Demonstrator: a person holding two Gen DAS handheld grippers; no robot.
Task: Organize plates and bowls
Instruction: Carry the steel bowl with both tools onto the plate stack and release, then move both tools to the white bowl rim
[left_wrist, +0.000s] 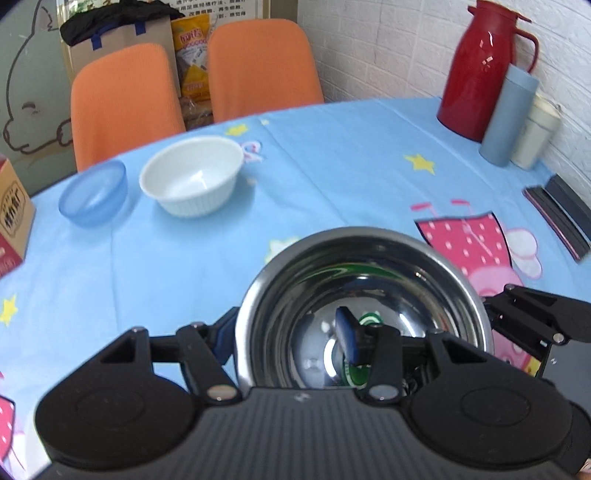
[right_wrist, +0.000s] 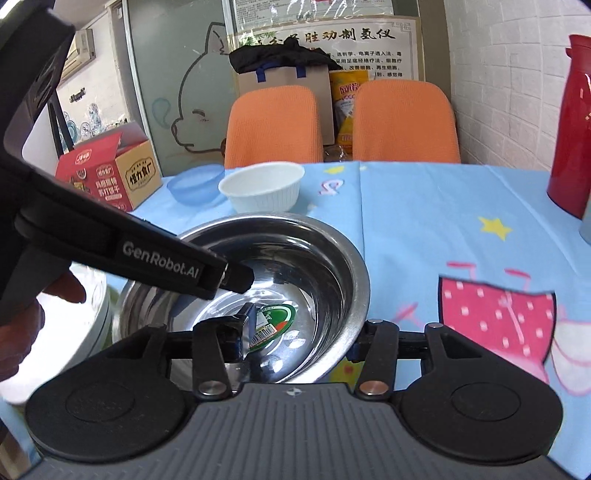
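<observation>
A steel bowl (left_wrist: 369, 254) (right_wrist: 332, 254) with a green sticker (right_wrist: 275, 319) inside rests on the blue tablecloth (left_wrist: 314, 166), close in front of both grippers. My left gripper (left_wrist: 284, 336) straddles its left rim, one pad outside and the other well inside, so it is open. My right gripper (right_wrist: 295, 341) straddles the near right rim with its pads wide apart, also open. The left gripper's finger (right_wrist: 236, 275) reaches into the bowl from the left. Farther back stand a white ribbed bowl (left_wrist: 192, 181) (right_wrist: 264, 188) and a blue translucent bowl (left_wrist: 94, 195) (right_wrist: 195, 186), side by side.
A red thermos (left_wrist: 476, 74), a blue tumbler (left_wrist: 509, 118) and a cream cup (left_wrist: 537, 133) stand at the back right by the wall. A cardboard box (right_wrist: 110, 173) sits at the left edge. Two orange chairs (left_wrist: 125, 103) stand behind the table. A person's hand (right_wrist: 33, 314) and a white dish (right_wrist: 85, 321) are at the left.
</observation>
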